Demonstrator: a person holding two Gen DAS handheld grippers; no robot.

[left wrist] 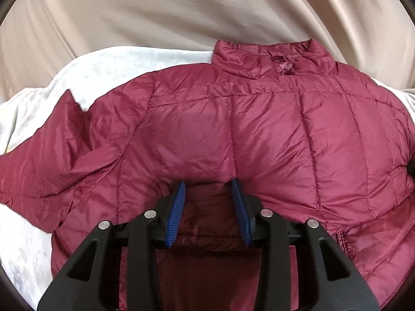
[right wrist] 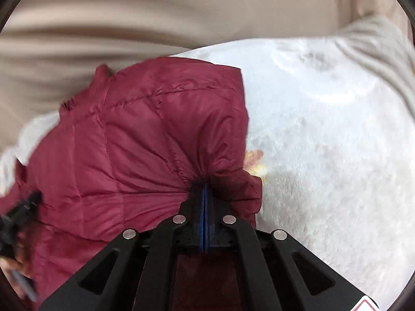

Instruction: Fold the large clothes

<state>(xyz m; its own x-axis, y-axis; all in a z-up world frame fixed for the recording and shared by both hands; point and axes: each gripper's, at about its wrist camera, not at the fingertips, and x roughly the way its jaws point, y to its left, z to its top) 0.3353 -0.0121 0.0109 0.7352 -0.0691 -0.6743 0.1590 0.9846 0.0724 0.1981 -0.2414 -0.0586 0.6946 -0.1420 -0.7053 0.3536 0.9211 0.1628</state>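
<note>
A maroon quilted puffer jacket (left wrist: 259, 129) lies spread on a white fleece blanket (left wrist: 33, 246), collar (left wrist: 272, 57) at the far side and one sleeve (left wrist: 39, 155) stretched out to the left. My left gripper (left wrist: 208, 181) sits over the jacket's near edge with its blue pads apart. Dark maroon fabric lies between and under them, and the pads do not press on it. In the right wrist view my right gripper (right wrist: 205, 184) is shut on a bunched fold at the right edge of the jacket (right wrist: 142, 142), and creases radiate from the pinch.
Beige draped cloth (left wrist: 181, 13) fills the background behind the blanket. To the right of the jacket lies bare white blanket (right wrist: 324, 129) with an orange-yellow patch (right wrist: 255, 160). A blurred black object (right wrist: 20, 215) shows at the left edge of the right wrist view.
</note>
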